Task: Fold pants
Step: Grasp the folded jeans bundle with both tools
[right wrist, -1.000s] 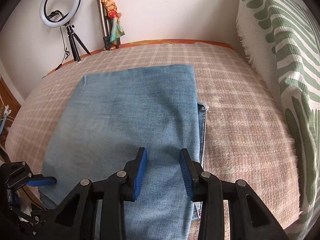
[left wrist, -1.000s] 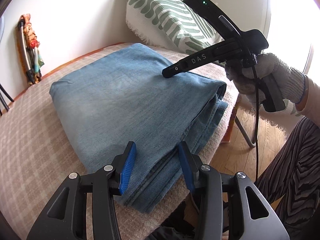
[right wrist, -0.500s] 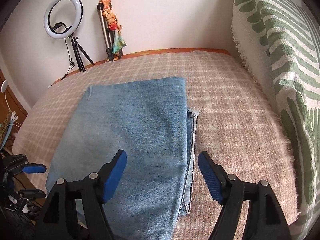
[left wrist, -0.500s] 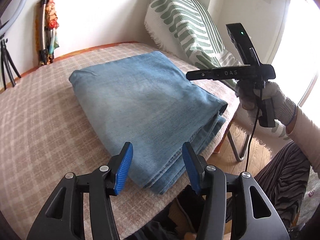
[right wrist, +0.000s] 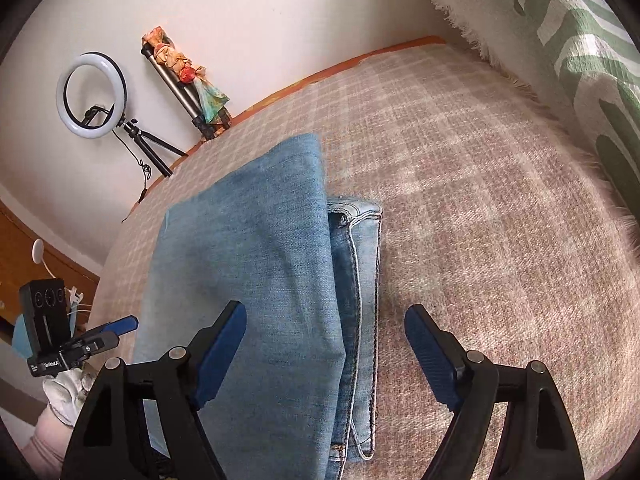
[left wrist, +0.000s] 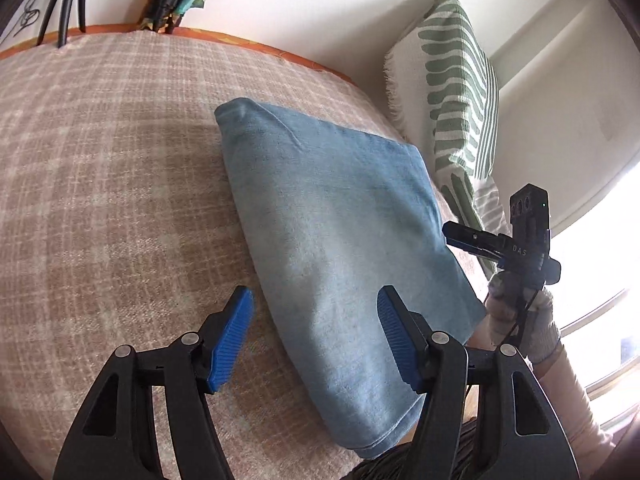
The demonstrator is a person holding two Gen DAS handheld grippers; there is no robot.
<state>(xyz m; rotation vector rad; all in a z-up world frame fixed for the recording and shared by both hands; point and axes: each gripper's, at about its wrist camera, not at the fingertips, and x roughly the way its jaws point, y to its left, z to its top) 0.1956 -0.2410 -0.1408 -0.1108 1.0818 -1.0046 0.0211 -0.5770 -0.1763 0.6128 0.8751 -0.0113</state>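
Left claw (left wrist: 314,338) opening above folded pants (left wrist: 340,240), angled downward

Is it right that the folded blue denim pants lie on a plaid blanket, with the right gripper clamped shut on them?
Not quite. In the right wrist view the right gripper is open above the folded blue denim pants, gripping nothing. The pants do lie on the plaid blanket.

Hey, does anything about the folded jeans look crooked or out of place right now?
Slightly. On the jeans, the seamed lower layers stick out past the top fold's right edge in the right wrist view, so the edges aren't flush. Nothing looks damaged.
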